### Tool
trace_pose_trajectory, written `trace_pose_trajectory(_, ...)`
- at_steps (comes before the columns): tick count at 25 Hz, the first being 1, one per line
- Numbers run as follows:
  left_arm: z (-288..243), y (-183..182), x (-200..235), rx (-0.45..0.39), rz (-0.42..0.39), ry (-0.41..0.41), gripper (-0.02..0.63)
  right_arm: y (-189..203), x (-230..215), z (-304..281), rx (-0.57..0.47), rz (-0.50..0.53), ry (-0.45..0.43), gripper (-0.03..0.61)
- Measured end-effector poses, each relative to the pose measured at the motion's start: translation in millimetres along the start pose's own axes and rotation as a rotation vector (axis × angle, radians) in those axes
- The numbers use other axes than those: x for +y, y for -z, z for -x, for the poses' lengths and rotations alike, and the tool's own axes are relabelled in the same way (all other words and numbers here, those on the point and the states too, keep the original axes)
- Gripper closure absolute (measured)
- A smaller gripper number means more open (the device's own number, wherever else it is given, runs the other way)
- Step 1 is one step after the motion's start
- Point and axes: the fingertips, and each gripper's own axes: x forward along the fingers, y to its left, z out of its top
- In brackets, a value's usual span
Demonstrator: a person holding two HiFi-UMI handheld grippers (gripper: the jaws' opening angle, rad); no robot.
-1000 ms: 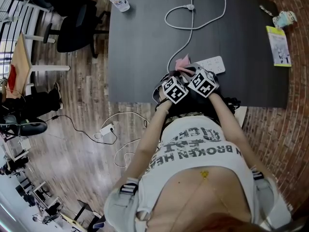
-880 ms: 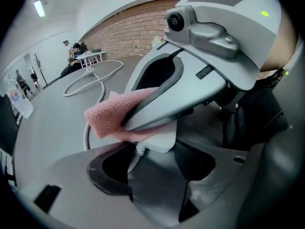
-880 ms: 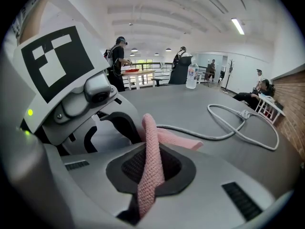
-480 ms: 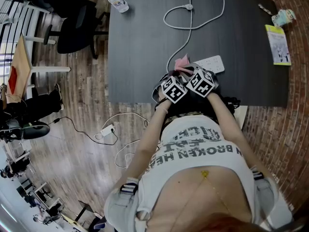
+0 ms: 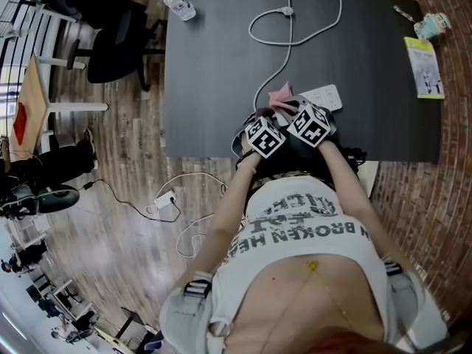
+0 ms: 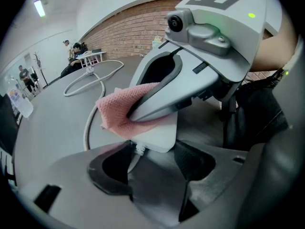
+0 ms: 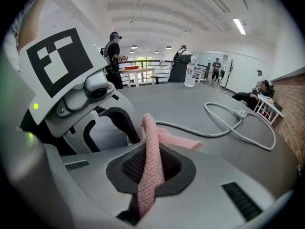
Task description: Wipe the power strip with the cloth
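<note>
Wiping looks under way, not finished: the right gripper (image 7: 151,165), clamped on the pink cloth (image 6: 116,116), presses it onto the power strip (image 5: 324,96), whose cable end the left gripper (image 6: 152,147) pinches.

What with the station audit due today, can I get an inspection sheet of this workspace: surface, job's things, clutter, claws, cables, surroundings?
Surface: dark table, person standing at its near edge.
Job's things: white power strip near the table's front edge; pink cloth lying on it.
Clutter: water bottle at the far left corner; yellow booklet and small pale object at the right edge.
Claws: left claw astride the strip's cable end, apparently gripping it; right claw shut on the cloth, pressing it onto the strip.
Cables: the strip's white cord loops across the table; a floor cord with a white adapter.
Surroundings: black chair on wood floor; people in the background.
</note>
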Motion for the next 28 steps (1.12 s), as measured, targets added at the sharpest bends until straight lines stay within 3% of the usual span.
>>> trace_pose_trajectory(28, -0.4, -1.9, -0.8, -0.007, -0.001, 0.011, 0.344, 29.5, -39.3, 21.0, 0.031, -0.067, 0.082, 0.561)
